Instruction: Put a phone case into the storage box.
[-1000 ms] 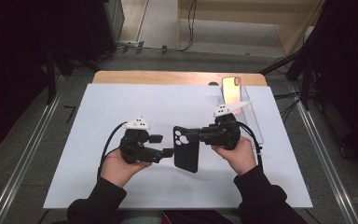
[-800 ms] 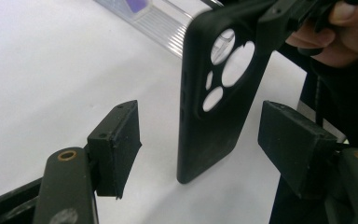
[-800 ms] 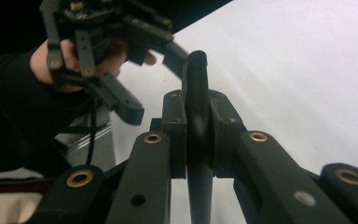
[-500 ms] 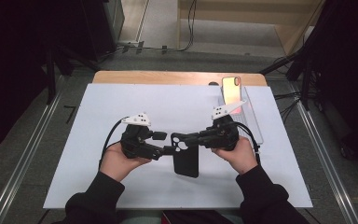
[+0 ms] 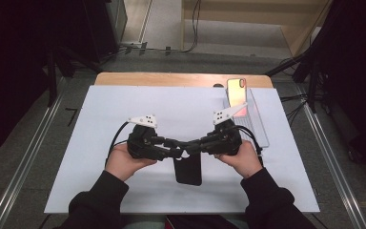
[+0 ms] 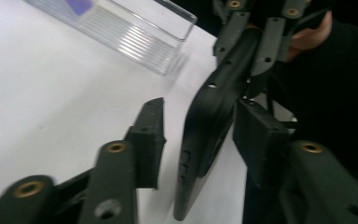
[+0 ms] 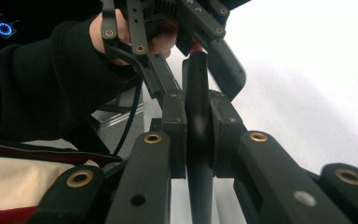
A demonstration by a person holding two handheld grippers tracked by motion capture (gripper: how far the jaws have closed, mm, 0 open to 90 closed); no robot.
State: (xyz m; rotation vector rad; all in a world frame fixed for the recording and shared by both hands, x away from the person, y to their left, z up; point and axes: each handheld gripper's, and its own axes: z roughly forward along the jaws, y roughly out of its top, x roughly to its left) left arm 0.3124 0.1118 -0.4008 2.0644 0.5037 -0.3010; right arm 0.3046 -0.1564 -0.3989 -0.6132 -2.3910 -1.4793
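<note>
phone case (image 5: 188, 169) held on edge between grippers, long axis near–far | right gripper (image 7: 198, 128) clamped on it | left gripper (image 6: 200, 135) jaws wide, straddling it untouched

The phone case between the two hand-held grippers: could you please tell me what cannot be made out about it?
- Phone case: top edge hidden in high view by both grippers' jaws.
- Its inside face: gripper views show it edge-on.
- Left hand-held gripper: contact on right pad hidden behind the case.
</note>
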